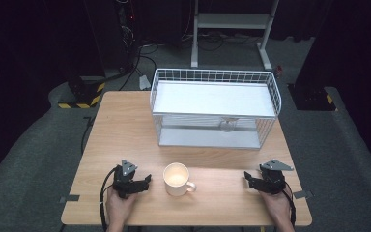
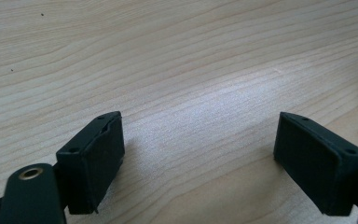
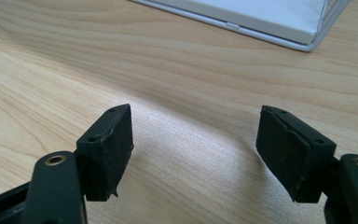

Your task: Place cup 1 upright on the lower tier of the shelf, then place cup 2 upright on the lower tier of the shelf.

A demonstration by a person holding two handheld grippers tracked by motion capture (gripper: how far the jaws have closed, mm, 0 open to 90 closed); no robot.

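Mug [image 1: 177, 179] with a cream body stands upright near the front edge of the wooden table [image 1: 121, 125], its handle turned toward the right gripper [image 1: 249, 180]. The left gripper [image 1: 147, 180] rests just beside the mug on its other side, jaws apart with nothing but bare wood between them, as the left gripper view confirms [image 2: 198, 154]. The right gripper sits farther from the mug, near the table's right edge, also with jaws spread and empty [image 3: 193, 149]. Each gripper is held in a hand coming up from the bottom. Behind the mug, well apart from it, stands a white wire basket [image 1: 275, 94] on a two-level rack.
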